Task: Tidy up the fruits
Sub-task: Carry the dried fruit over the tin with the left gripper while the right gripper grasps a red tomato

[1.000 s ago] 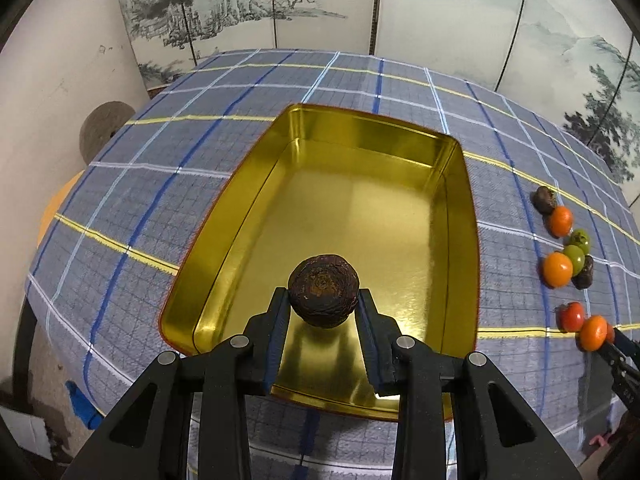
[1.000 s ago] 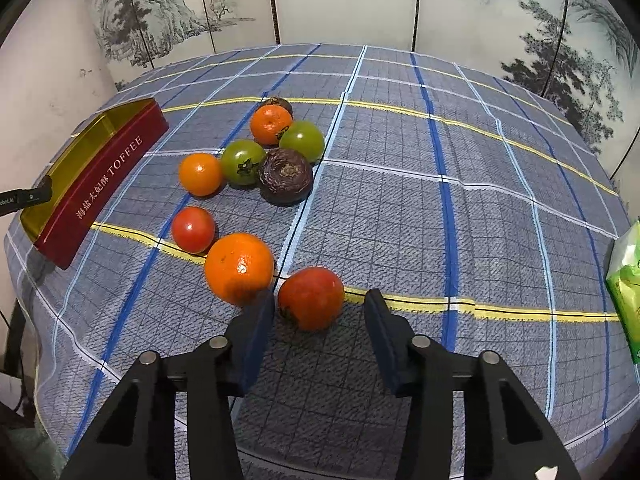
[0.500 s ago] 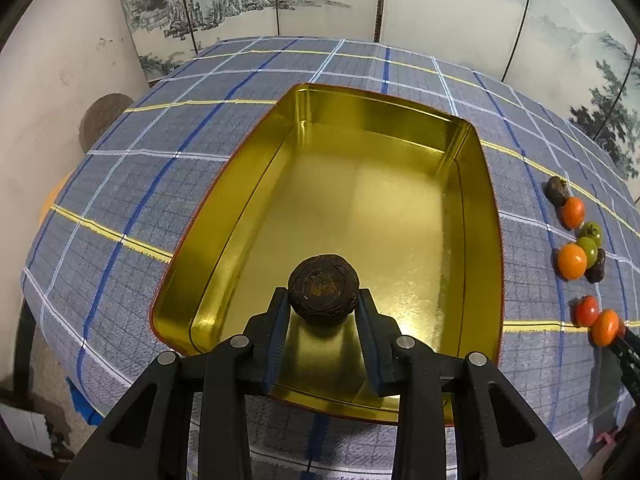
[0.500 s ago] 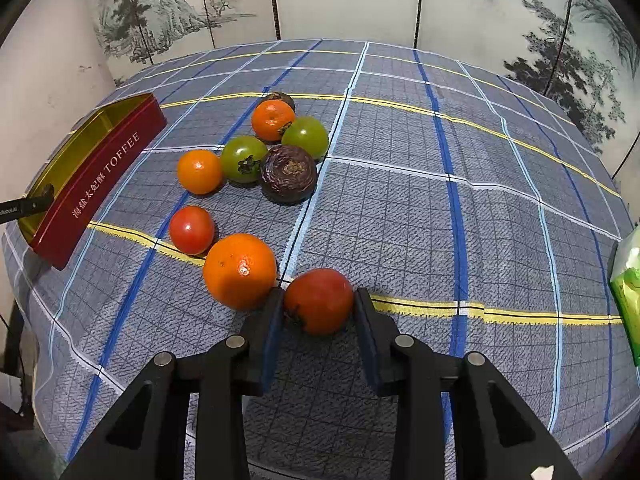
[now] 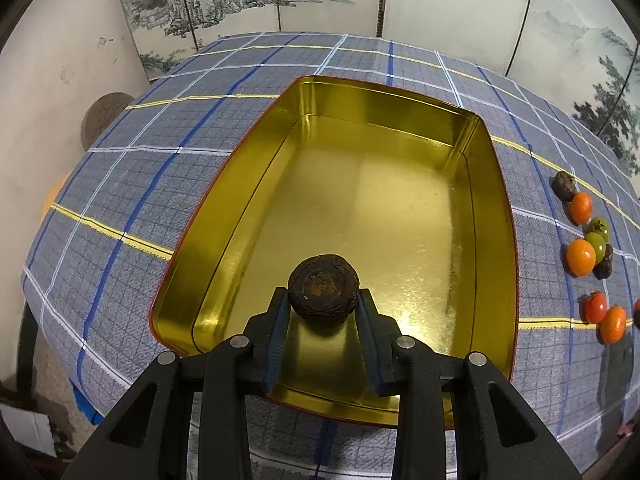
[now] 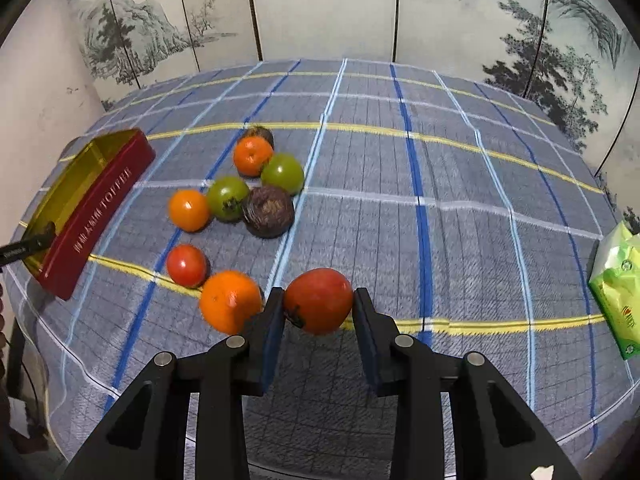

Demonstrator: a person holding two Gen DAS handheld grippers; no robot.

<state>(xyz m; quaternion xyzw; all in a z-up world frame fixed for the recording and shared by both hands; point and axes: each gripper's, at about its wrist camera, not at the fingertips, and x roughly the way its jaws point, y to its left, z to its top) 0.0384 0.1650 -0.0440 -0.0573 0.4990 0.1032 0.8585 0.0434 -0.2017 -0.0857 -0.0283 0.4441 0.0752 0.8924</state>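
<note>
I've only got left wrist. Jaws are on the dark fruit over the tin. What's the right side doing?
Observer: The right gripper is shut on a red tomato.
Operator: Anything touching it?
Observer: An orange sits right beside the near jaw; contact unclear.
Operator: What's on the far right of the table?
Observer: A green packet at the edge.

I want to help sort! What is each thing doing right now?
Left hand-held gripper: shut on the brown fruit, over the tin.
Tin: open, nothing lying in it.
Right hand-held gripper: shut on the red fruit.
Orange: on the cloth, beside that gripper.
Green bag: lying at the table edge.
</note>
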